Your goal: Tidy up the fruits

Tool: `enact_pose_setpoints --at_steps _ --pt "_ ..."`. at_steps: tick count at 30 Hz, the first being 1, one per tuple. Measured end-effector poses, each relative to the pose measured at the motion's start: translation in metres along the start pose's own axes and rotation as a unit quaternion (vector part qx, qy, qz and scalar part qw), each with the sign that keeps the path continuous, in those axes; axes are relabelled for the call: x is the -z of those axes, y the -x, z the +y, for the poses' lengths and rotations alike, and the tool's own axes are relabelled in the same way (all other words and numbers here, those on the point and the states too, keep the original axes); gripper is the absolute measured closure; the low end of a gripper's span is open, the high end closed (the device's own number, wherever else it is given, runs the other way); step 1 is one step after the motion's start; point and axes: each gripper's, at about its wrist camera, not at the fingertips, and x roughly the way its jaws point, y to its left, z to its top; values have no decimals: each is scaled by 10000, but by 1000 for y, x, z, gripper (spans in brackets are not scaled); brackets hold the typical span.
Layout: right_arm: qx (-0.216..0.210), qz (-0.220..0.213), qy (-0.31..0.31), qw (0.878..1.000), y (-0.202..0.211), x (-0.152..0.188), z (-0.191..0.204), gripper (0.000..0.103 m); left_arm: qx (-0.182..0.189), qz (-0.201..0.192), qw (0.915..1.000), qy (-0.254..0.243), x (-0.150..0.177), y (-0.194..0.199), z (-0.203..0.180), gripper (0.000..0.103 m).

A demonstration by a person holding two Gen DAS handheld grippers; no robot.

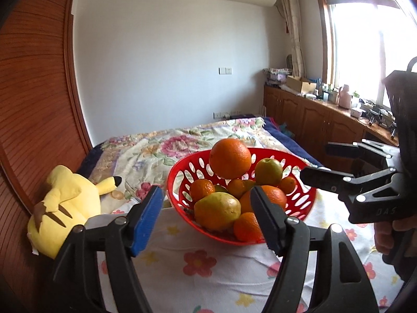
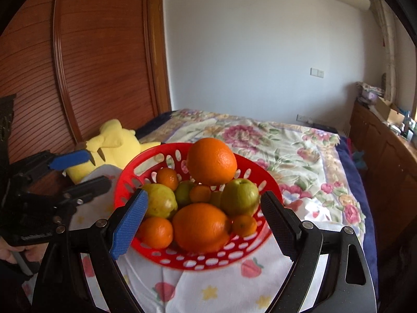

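Observation:
A red perforated basket (image 1: 182,167) (image 2: 125,182) sits on a cloth with flower and strawberry prints. It is heaped with fruit: a big orange (image 1: 230,158) (image 2: 211,161) on top, a green apple (image 1: 268,171) (image 2: 241,197), a yellow-green pear (image 1: 217,210) (image 2: 160,200), a second large orange (image 2: 200,227) and several small tangerines. My left gripper (image 1: 206,217) is open and empty just in front of the basket. My right gripper (image 2: 204,221) is open and empty, its fingers either side of the basket's near rim. Each gripper shows in the other's view, the right (image 1: 316,161) and the left (image 2: 78,168).
A yellow Pikachu plush (image 1: 62,206) (image 2: 114,143) lies left of the basket against a wooden wardrobe (image 1: 31,78). A floral bedspread (image 1: 161,143) stretches behind. Wooden cabinets (image 1: 312,114) with clutter line the right wall under a window.

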Motion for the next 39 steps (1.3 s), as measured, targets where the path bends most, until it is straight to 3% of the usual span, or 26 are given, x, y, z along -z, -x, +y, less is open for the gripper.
enact_pose_setpoints --at_steps 9,15,19,39 --pt "-13 -243 -171 9996 46 18 13 12 -148 -359 9992 -52 6 55 -11 14" --pt "121 -548 -160 9983 77 21 22 7 -229 -572 9981 -20 6 82 -18 8" --pt "260 -764 -124 9967 99 23 29 0 -227 -694 9972 154 7 99 -16 7" --pt "934 -1296 -470 9860 182 52 35 0 -284 -710 9964 358 31 158 -28 7"
